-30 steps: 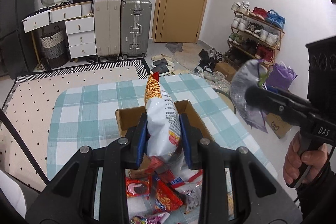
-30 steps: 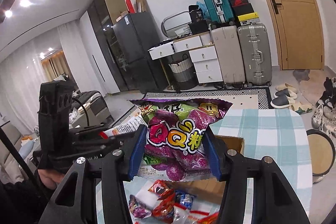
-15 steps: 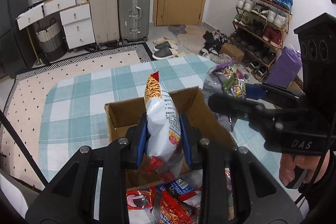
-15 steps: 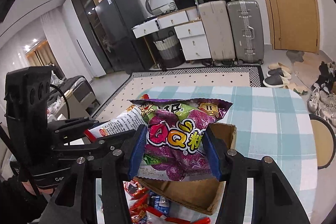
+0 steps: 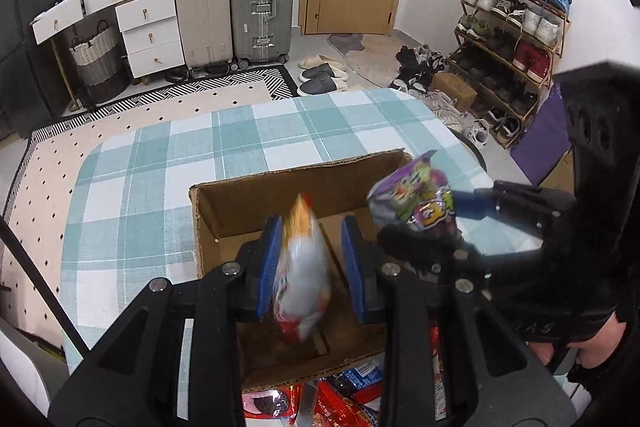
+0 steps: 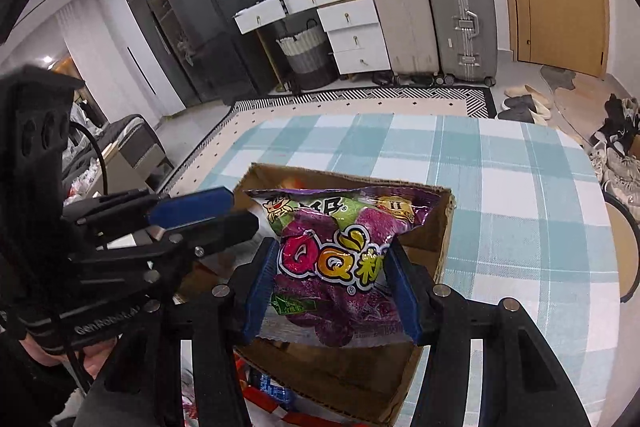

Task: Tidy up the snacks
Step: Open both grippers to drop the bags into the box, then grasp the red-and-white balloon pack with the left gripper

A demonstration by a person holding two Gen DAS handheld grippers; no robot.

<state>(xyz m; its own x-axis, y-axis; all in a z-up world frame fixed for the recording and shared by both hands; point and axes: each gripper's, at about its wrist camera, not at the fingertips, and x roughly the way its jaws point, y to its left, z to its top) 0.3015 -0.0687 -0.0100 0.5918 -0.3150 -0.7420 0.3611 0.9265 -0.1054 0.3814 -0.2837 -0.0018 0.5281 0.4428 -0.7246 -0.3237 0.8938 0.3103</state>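
Left gripper (image 5: 308, 259) spread apart — white bag (image 5: 302, 279) blurred, dropping into cardboard box (image 5: 280, 187), you judged. Right gripper (image 6: 330, 287) clamped purple bag (image 6: 336, 259) over box — next, you needed lower, release.

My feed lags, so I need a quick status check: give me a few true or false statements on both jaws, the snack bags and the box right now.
1. The left gripper has its jaws spread, white chip bag blurred between them. True.
2. The right gripper is empty. False: it clamps the purple QQ bag.
3. The cardboard box sits on the checked tablecloth. True.
4. The box is full. False: its floor is mostly bare.
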